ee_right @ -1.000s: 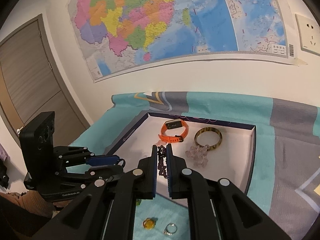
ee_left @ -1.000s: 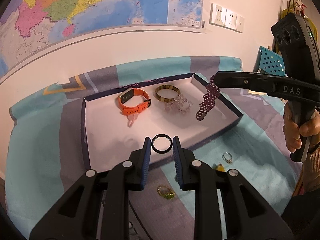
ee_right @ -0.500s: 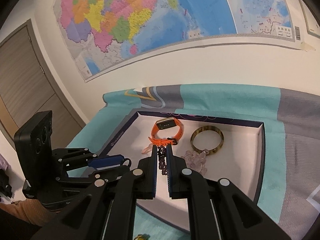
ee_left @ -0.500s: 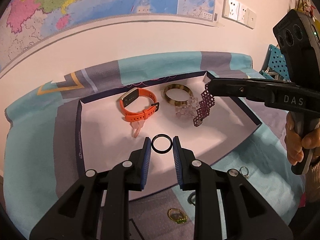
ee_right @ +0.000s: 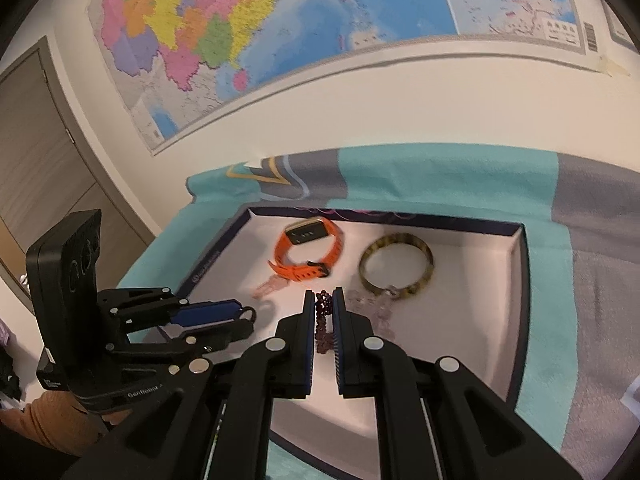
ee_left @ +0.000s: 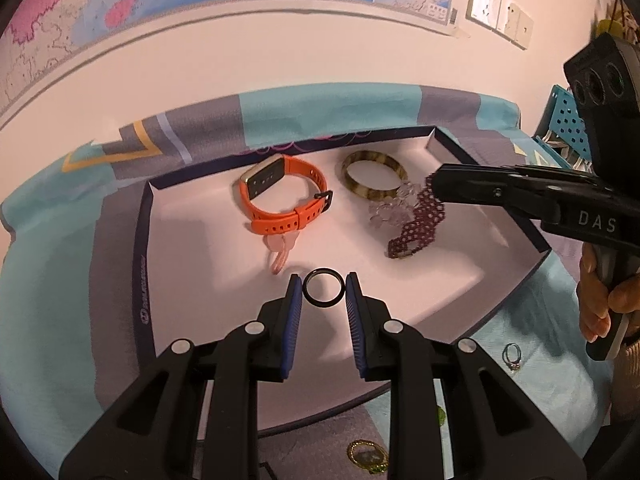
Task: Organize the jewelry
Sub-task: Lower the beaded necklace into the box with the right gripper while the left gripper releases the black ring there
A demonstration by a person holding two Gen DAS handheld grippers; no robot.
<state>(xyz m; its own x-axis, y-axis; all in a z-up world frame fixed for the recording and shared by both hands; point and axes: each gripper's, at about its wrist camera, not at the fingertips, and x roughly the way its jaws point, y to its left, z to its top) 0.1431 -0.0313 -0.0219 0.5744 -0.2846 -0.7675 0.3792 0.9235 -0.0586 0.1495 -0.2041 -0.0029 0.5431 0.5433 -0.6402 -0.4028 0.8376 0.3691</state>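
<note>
My left gripper [ee_left: 323, 289] is shut on a black ring [ee_left: 323, 289], held just above the near half of the white tray [ee_left: 192, 248]. From the right, my right gripper [ee_left: 434, 184] is shut on a purple beaded bracelet [ee_left: 418, 224], whose lower end lies on the tray floor. Seen from the right wrist, the purple beaded bracelet [ee_right: 323, 320] hangs between the pads of the right gripper [ee_right: 323, 308]. An orange watch [ee_left: 280, 200], a tortoiseshell bangle [ee_left: 374, 176] and a clear bead bracelet [ee_left: 390, 208] lie in the tray's far half.
Outside the tray's near right corner a small silver ring [ee_left: 512, 356] lies on the teal and grey cloth [ee_left: 48, 300], and a gold-green piece [ee_left: 366, 456] lies on it near the bottom edge. A wall with a map [ee_right: 280, 40] rises behind the table. A hand [ee_left: 600, 300] grips the right handle.
Both grippers have sunk and moved forward over the tray. The purple bracelet's lower end now rests on the tray floor. The black ring stays in the left grip.
</note>
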